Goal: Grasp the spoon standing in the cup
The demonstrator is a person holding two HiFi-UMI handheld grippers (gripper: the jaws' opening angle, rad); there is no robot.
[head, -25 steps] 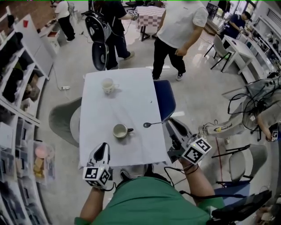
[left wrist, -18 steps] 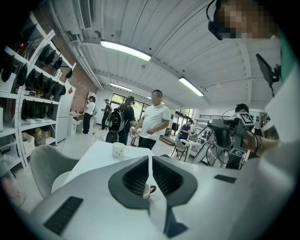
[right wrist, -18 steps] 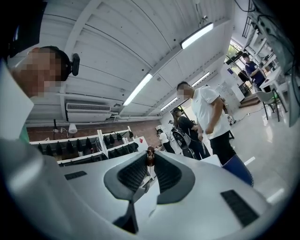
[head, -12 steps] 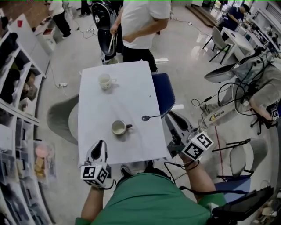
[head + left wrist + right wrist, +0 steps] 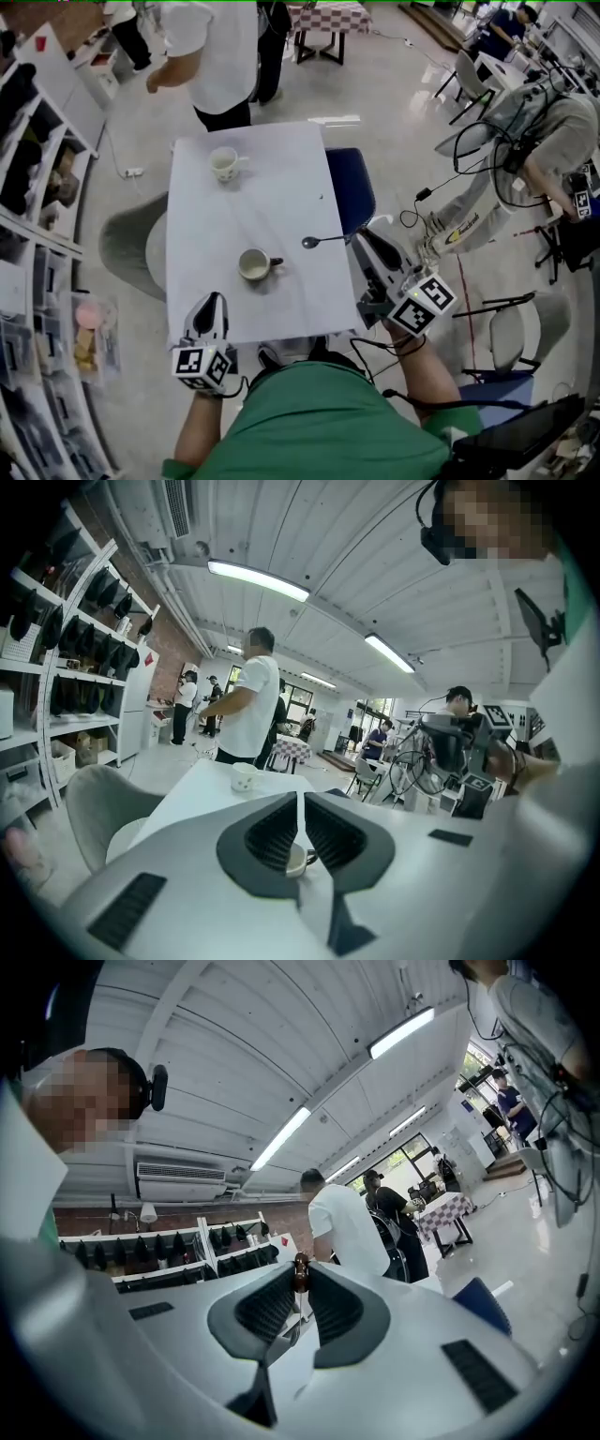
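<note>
One spoon (image 5: 314, 241) juts level over the tabletop (image 5: 281, 197), handle pinched in the nearly closed right tongs (image 5: 360, 240), apparently clear of the near cup (image 5: 251, 265). Left tongs (image 5: 213, 306) hang closed and empty, seemingly unneeded.

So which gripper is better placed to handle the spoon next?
Right. The right gripper looks closed on the handle of the spoon, whose bowl is out over the right side of the table, near the nearer cup. The left gripper sits shut and empty at the near-left corner.
</note>
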